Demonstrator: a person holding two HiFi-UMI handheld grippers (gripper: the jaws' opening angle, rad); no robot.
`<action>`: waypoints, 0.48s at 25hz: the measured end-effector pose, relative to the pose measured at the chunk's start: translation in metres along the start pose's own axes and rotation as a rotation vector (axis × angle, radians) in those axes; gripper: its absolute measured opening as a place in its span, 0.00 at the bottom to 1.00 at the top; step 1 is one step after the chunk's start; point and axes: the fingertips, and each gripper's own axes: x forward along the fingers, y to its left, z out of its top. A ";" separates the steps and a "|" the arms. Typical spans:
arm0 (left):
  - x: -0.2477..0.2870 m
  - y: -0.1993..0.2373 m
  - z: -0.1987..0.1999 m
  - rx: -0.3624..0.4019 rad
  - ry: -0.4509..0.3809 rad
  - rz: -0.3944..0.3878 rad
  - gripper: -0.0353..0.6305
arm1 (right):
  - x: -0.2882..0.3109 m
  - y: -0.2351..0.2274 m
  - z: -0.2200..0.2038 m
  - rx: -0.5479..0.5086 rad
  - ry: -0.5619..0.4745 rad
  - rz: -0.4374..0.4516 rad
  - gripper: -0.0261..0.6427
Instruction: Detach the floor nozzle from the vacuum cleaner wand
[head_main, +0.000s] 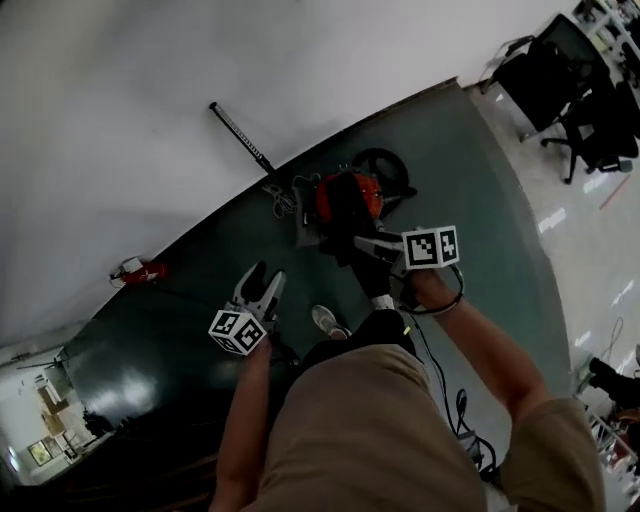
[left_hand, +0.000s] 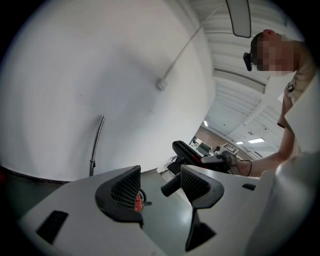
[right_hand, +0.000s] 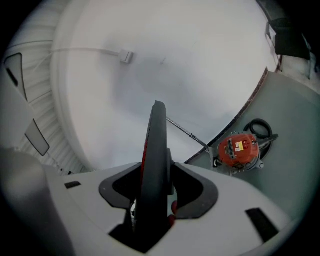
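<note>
My right gripper is shut on the floor nozzle, a flat black piece with a red stripe that stands on edge between the pads. In the left gripper view the nozzle hangs in the air at the right, its round black neck pointing toward my left gripper. That gripper is open with nothing between its pads. The metal wand leans against the white wall, apart from the nozzle; it also shows in the head view. The red vacuum canister sits on the dark floor beyond my right gripper, with my left gripper lower left.
A black hose coils behind the canister, and loose cables lie beside it. A small red and white object lies at the wall's foot on the left. Black office chairs stand at the top right. My shoe is below the grippers.
</note>
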 end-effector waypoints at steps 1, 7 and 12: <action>-0.001 0.000 0.002 -0.002 -0.011 0.001 0.44 | -0.004 0.000 0.002 0.024 -0.024 0.006 0.33; -0.015 0.005 0.015 -0.015 -0.079 0.034 0.44 | -0.011 0.016 0.015 0.056 -0.093 0.051 0.33; -0.033 -0.003 0.005 -0.035 -0.096 0.041 0.44 | -0.026 0.021 0.000 0.072 -0.118 0.059 0.33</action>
